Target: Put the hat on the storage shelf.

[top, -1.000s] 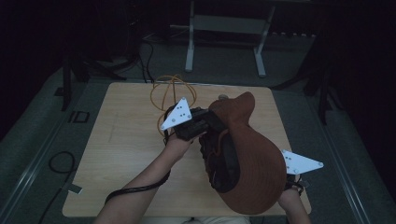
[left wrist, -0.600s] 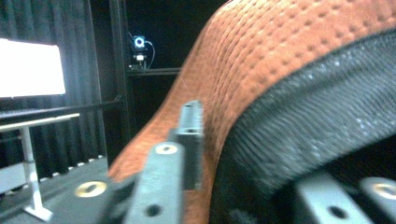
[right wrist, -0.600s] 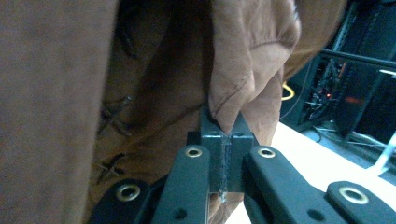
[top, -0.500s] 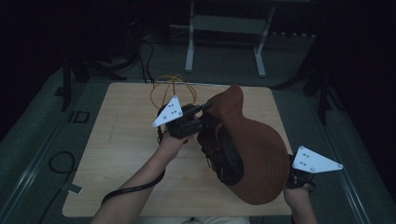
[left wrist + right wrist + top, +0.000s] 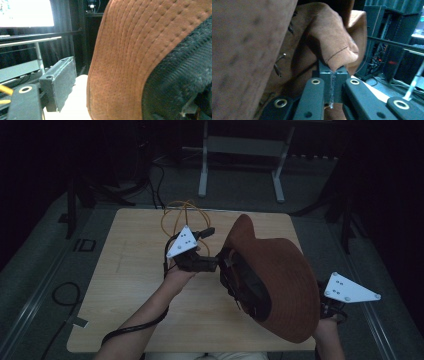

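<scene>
A brown hat (image 5: 280,270) with a wide stitched brim and a dark mesh lining is held up above the right half of the wooden table (image 5: 130,270), tilted so its open underside faces the person's left. To the hat's left in the high view, a loop of orange cable (image 5: 176,216) lies on the table near its far edge. Nearer the hat, the left gripper (image 5: 216,264) reaches in at the hat's left edge, by the dark lining; in the left gripper view one black jaw stands clear to the left of the brim (image 5: 117,57), with pale table between them, while the other jaw is hidden, so whether this tool pinches the hat cannot be told. At the hat's right, low edge, the right gripper (image 5: 327,307) sits off the table's right side; in the right gripper view its jaws are pressed together on a fold of the hat's (image 5: 334,47) brown fabric.
</scene>
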Tool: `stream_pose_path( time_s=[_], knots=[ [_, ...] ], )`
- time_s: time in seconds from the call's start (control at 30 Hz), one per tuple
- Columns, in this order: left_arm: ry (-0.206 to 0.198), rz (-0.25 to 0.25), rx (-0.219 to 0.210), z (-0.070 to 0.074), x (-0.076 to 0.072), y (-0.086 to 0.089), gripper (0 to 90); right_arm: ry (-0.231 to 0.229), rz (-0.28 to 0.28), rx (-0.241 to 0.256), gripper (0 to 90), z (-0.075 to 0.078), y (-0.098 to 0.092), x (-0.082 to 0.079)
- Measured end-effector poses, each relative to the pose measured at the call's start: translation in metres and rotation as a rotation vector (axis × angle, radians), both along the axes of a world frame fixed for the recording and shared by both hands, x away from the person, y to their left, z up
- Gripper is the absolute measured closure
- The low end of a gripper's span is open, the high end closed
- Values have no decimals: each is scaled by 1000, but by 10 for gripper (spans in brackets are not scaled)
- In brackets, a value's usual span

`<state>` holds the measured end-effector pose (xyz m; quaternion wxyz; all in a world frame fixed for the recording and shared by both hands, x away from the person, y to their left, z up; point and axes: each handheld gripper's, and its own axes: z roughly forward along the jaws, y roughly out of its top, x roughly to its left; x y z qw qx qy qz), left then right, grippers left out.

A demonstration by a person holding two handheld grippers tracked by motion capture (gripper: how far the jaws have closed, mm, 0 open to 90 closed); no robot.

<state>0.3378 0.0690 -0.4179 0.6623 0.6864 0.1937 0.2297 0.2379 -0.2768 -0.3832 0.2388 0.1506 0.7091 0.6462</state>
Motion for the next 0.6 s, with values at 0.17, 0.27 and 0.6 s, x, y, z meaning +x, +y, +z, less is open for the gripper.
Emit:
stream_pose_path(
  time_s=[0.17,0.27,0.6],
  knots=[
    [5,9,20,-7,-6,12,138,-2,-9,17,893,2,0,2],
    [20,30,23,-9,-9,22,126,-1,-30,29,893,3,-1,4],
    [12,130,132,-31,-34,51,84,-8,-122,38,893,11,-6,20]
  ],
)
